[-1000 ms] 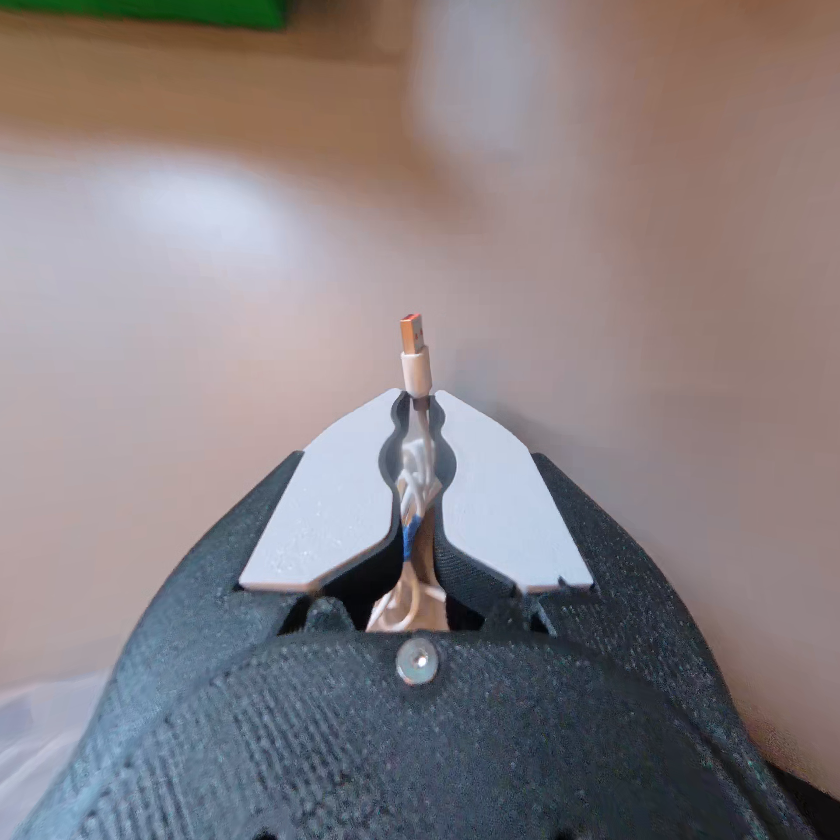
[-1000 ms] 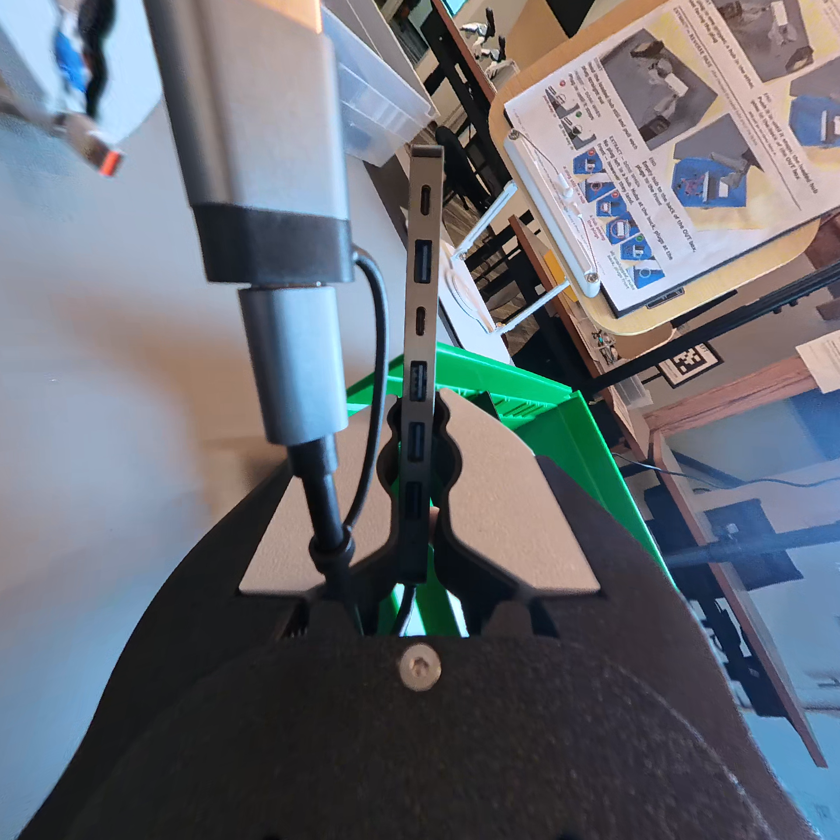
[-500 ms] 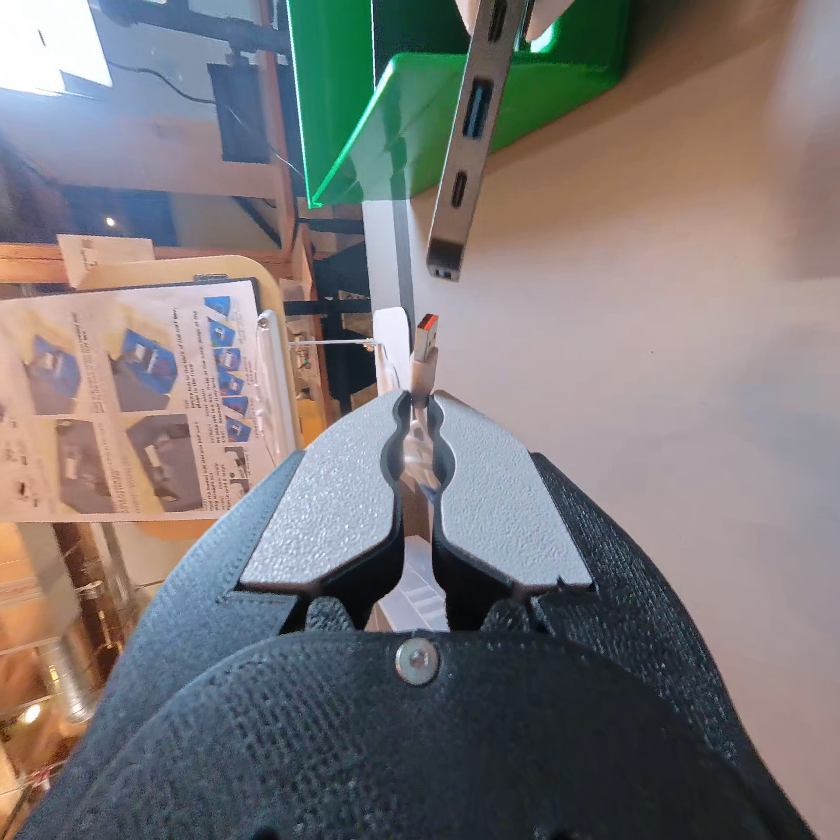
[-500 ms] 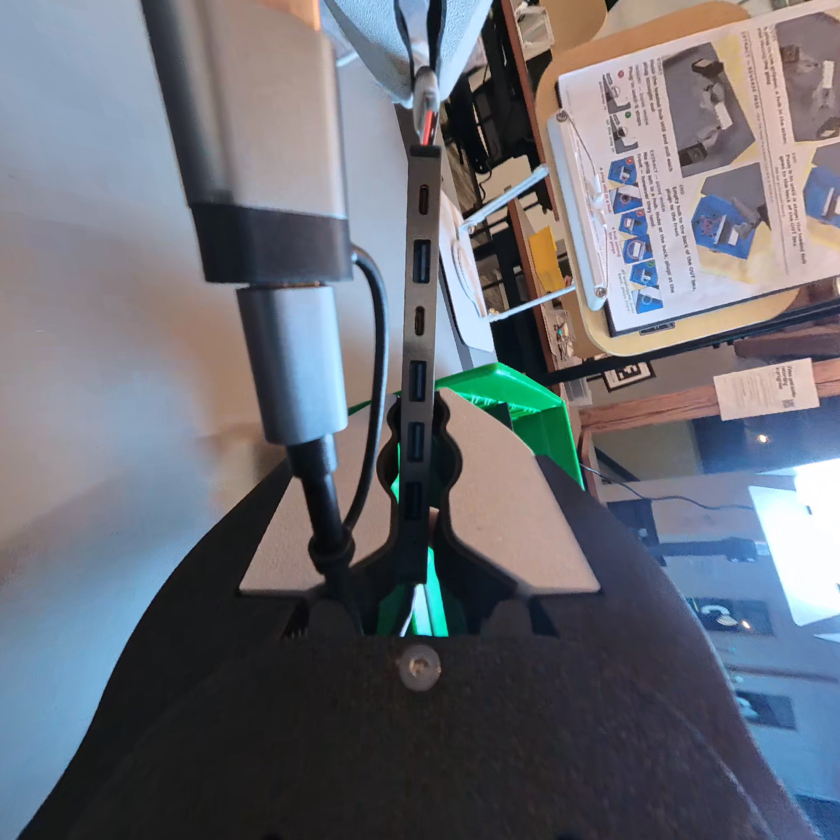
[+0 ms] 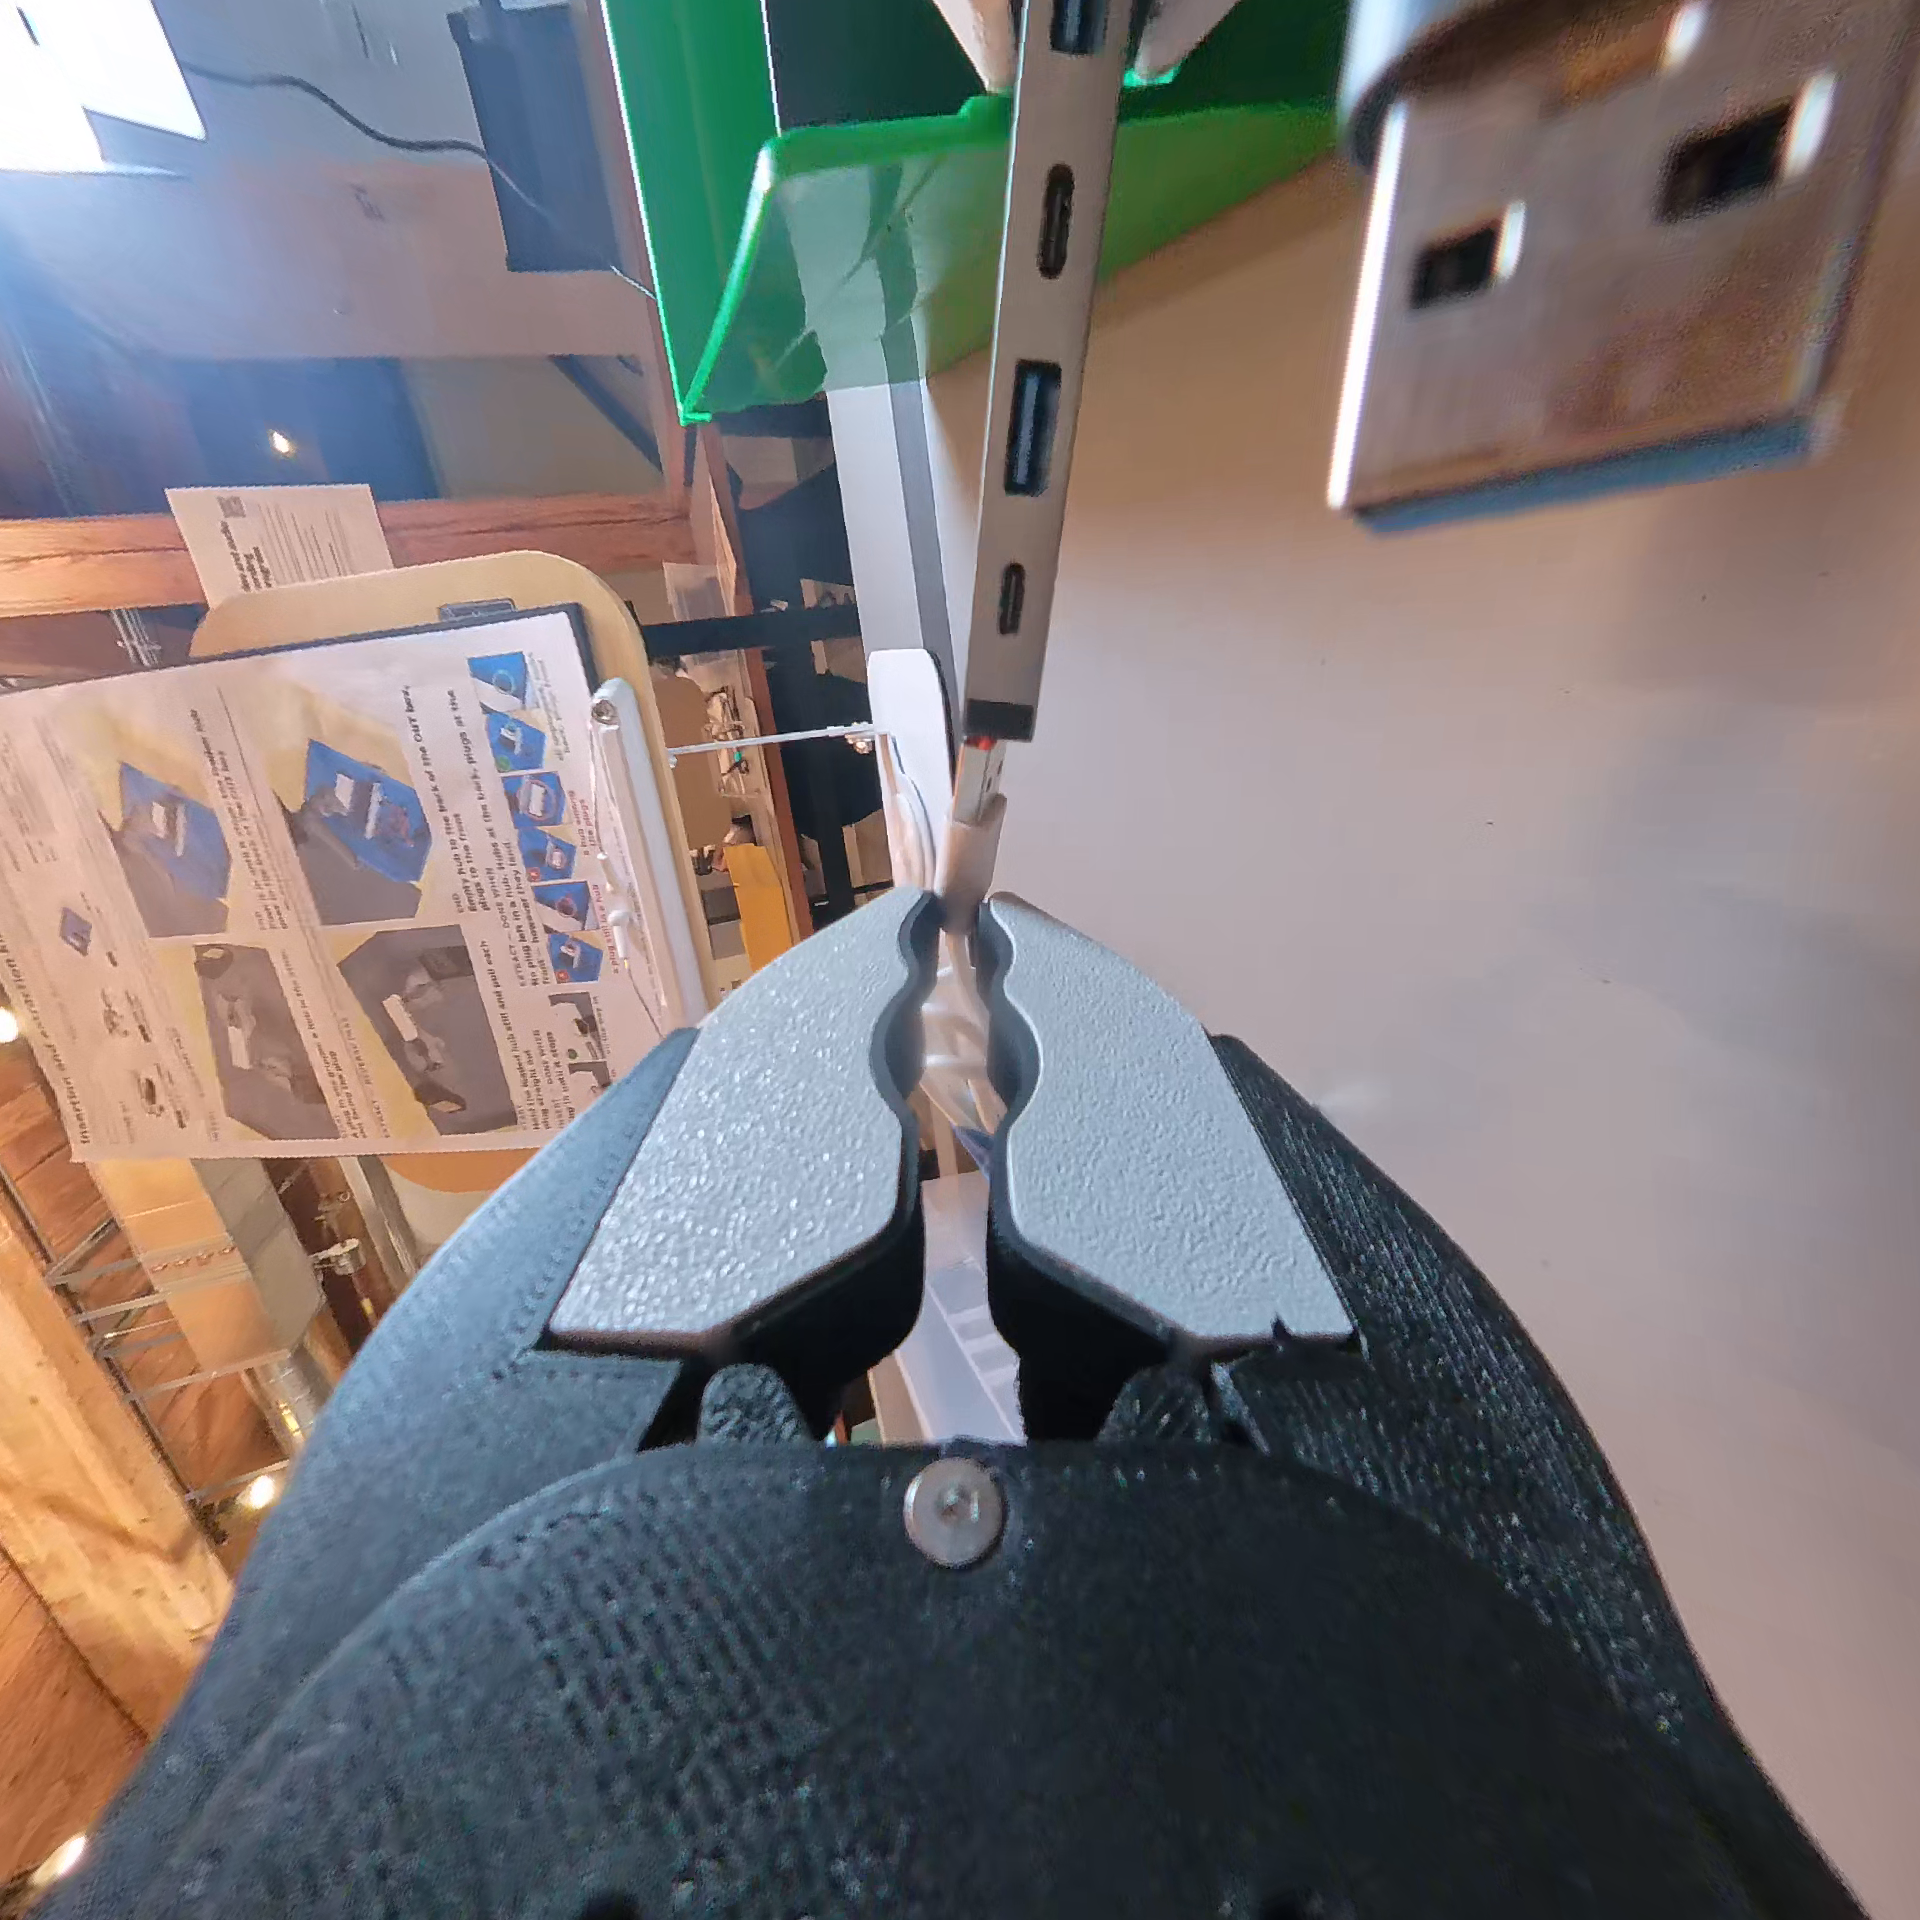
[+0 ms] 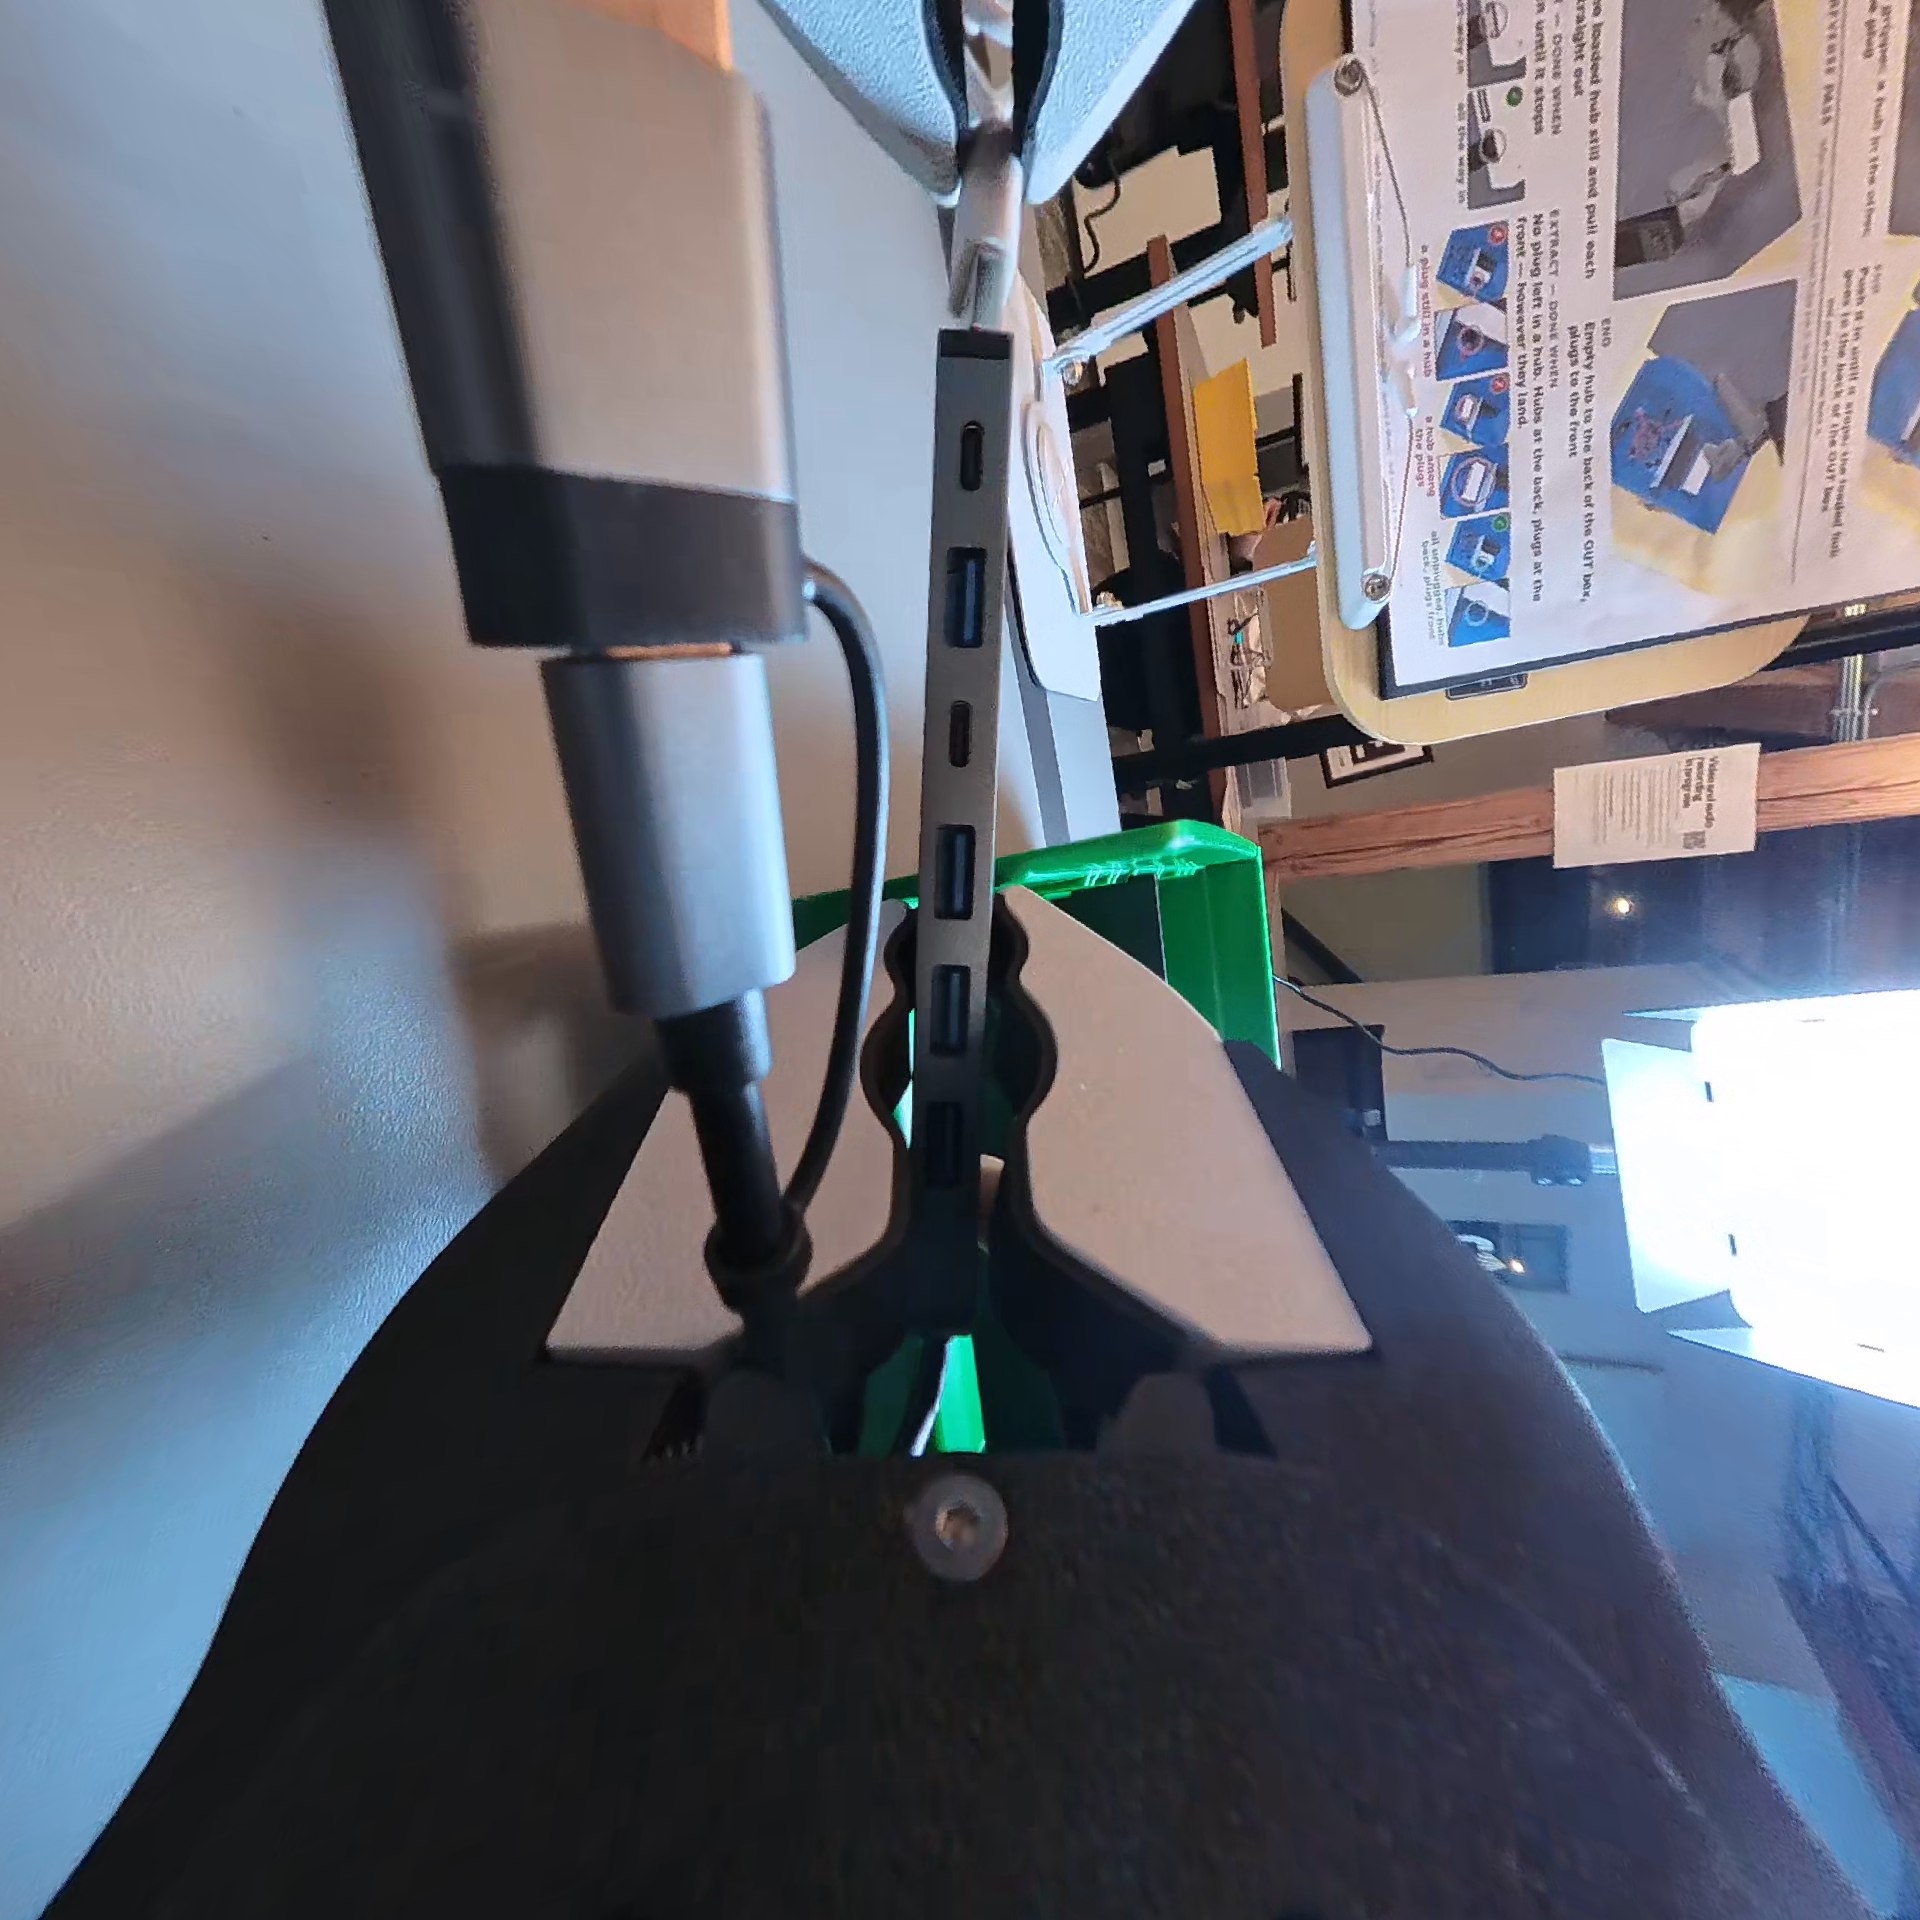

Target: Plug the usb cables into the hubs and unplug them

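Note:
My left gripper (image 5: pixel 954 914) is shut on a white USB cable (image 5: pixel 968 852). Its metal plug with an orange tongue touches the end port of the grey hub (image 5: pixel 1023 416). My right gripper (image 6: pixel 951 914) is shut on that slim grey hub (image 6: pixel 961 644), held on edge, its row of ports facing the camera. In the right wrist view the white cable's plug (image 6: pixel 982 265) meets the hub's far end, with the left gripper's fingers (image 6: pixel 883 94) behind it. The hub's own grey USB plug (image 5: pixel 1590 281) hangs close at upper right in the left wrist view, and shows on its black cord in the right wrist view (image 6: pixel 665 831).
A green bin (image 5: pixel 862 249) stands behind the hub on the pale table (image 5: pixel 1507 935); it also shows in the right wrist view (image 6: pixel 1195 904). An instruction sheet on a clipboard stand (image 5: pixel 301 894) is beyond the table edge. A bright lamp (image 6: pixel 1766 1164) shines at the right. Spacing between my two grippers at the tips: around 11 cm.
The left gripper has swung from facing the bare table toward the hub and closed in. The white cable's plug now touches the hub's end port; half a second ago there was a gap.

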{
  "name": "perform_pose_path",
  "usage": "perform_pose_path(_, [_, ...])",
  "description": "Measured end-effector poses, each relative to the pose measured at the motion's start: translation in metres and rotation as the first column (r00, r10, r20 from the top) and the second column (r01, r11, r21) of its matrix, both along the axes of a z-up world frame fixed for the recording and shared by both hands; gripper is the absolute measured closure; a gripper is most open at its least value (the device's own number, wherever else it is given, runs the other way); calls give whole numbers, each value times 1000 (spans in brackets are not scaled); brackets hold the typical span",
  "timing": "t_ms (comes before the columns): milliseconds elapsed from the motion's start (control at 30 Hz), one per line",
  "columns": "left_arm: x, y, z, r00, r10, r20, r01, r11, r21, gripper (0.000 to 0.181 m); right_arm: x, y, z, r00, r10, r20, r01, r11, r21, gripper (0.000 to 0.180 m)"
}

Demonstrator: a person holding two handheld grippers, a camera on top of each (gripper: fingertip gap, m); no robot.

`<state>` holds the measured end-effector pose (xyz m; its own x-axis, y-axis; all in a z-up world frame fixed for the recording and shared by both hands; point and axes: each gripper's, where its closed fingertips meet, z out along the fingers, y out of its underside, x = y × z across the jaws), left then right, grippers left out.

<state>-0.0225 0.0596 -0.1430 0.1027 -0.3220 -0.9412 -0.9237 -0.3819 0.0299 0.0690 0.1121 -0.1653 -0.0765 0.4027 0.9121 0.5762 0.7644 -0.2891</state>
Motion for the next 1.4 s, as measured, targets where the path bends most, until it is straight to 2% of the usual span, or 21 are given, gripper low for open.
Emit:
perform_pose_path(167, [0, -6, 7, 1000, 13, -18, -13, 1000, 12, 174, 0, -7, 0, 1000, 14, 9, -14, 1000, -16, 168])
perform_pose_path(300, [8, -9, 9, 999, -12, -38, 12, 1000, 5, 174, -8, -25, 1, 992, 114, -51, -121, 979, -163, 168])
perform_pose_path(467, [6, -16, 22, 1000, -2, -28, 2, 1000, 30, 174, -6, -27, 2, 984, 141, -105, -164, 953, -256, 168])
perform_pose_path(633, [7, -23, 25, 1000, -1, -23, 2, 1000, 28, 174, -3, -23, 6, 977, 156, -144, -192, 940, -283, 168])
perform_pose_path(1033, [7, -24, 14, 999, 7, -45, -8, 1000, -24, 174, -3, -18, 0, 989, 122, -79, -138, 961, -242, 168])
perform_pose_path(1400, [8, -34, -5, 997, 42, -68, -52, 988, -144, 174, -1, -19, -6, 994, 97, 43, -94, 993, -73, 168])
